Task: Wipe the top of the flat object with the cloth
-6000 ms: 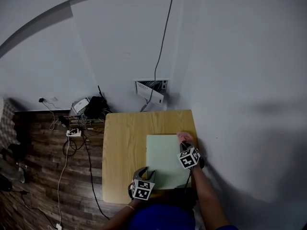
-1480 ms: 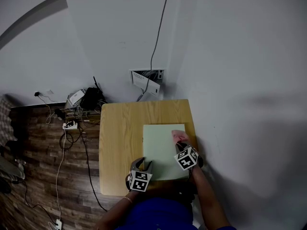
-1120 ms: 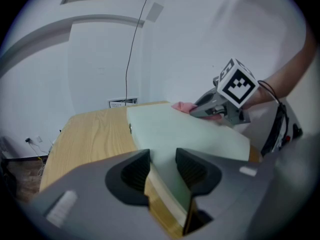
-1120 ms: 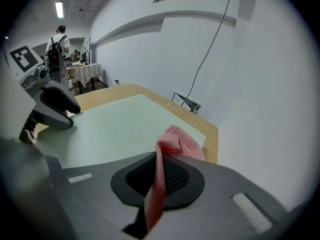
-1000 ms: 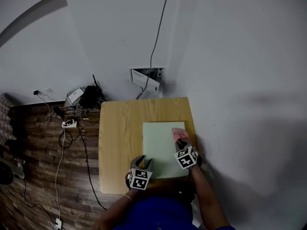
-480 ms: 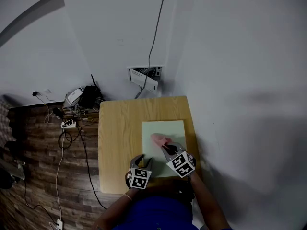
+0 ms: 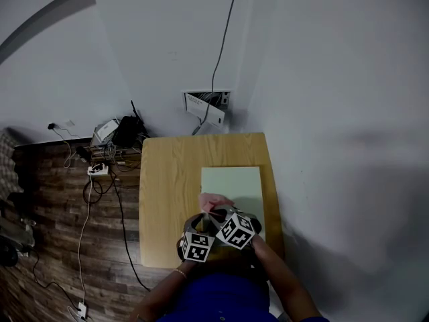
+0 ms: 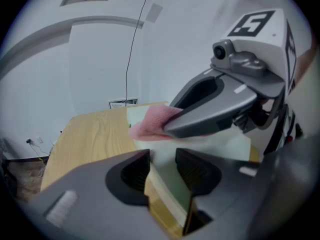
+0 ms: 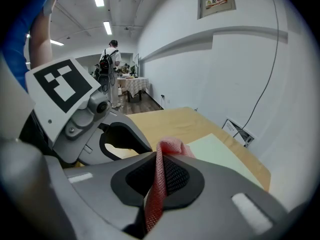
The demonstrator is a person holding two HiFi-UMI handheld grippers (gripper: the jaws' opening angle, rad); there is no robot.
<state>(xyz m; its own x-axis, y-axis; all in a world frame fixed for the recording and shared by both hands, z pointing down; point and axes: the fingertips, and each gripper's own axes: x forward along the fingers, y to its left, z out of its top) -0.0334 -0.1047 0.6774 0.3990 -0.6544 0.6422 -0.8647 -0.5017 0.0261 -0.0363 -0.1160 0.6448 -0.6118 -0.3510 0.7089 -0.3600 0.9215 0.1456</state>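
A pale green flat board (image 7: pixel 236 188) lies on the right half of a wooden table (image 7: pixel 167 193). At the board's near left corner my left gripper (image 7: pixel 200 227) holds the board's edge (image 8: pixel 165 194) between its pads. My right gripper (image 7: pixel 217 211) is shut on a pink cloth (image 7: pixel 212 201) and reaches across just above the left one. In the right gripper view the cloth (image 9: pixel 161 179) runs pinched between the jaws, its tip over the board (image 9: pixel 220 151). In the left gripper view the cloth (image 8: pixel 150 122) rests on the board's left edge.
A white wall stands close behind and to the right of the table. A wall box with papers (image 7: pixel 208 106) sits behind it. Cables and a power strip (image 7: pixel 100 170) lie on the wooden floor at left. A person (image 9: pixel 111 66) stands far off in the right gripper view.
My right gripper has swept the pink cloth from the board's right side leftward and nearer, up to the left gripper. The left gripper has stayed put.
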